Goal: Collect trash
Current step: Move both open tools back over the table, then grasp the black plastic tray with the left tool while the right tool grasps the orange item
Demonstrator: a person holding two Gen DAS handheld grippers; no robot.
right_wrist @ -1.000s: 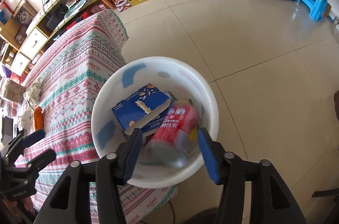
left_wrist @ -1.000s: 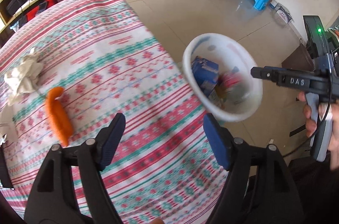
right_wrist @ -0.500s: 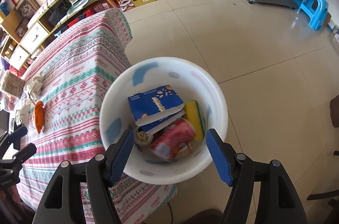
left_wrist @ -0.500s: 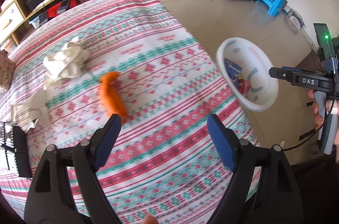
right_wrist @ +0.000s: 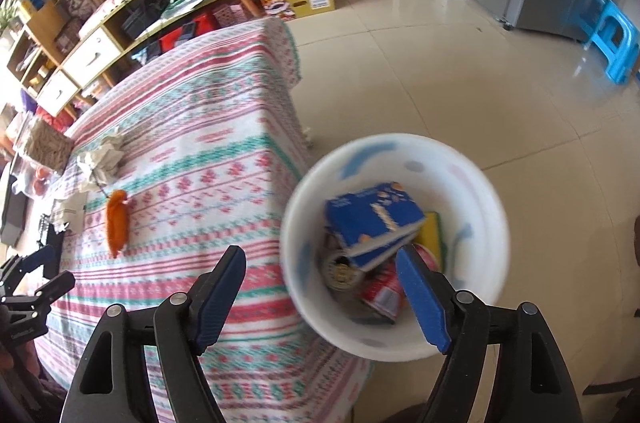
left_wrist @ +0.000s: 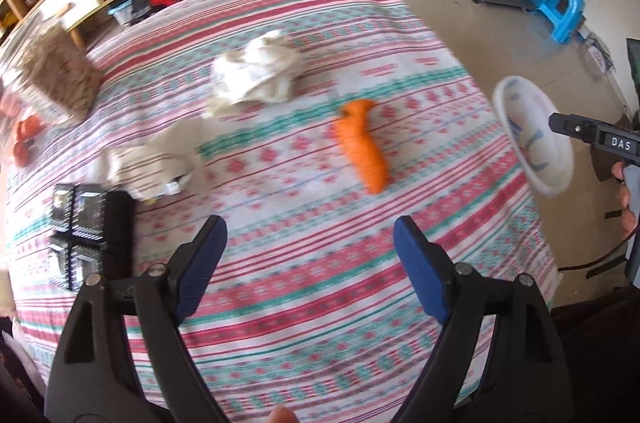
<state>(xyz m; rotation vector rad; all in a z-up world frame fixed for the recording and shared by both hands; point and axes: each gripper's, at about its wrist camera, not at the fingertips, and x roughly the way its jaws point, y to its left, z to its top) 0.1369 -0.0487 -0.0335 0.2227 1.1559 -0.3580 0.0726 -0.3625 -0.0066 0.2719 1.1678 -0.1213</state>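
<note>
My left gripper (left_wrist: 308, 243) hovers spread over the striped tablecloth (left_wrist: 300, 303) near the orange carrot-shaped piece (left_wrist: 362, 145); my right gripper (right_wrist: 320, 273), also spread, hangs beside the white plastic bin (right_wrist: 480, 191).

Two wrist views sharing table (left_wrist: 320, 183)

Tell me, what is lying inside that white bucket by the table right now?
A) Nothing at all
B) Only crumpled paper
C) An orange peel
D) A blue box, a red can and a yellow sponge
D: the right wrist view looks down into the white bucket and shows a blue box, a red can and a yellow sponge.
</note>
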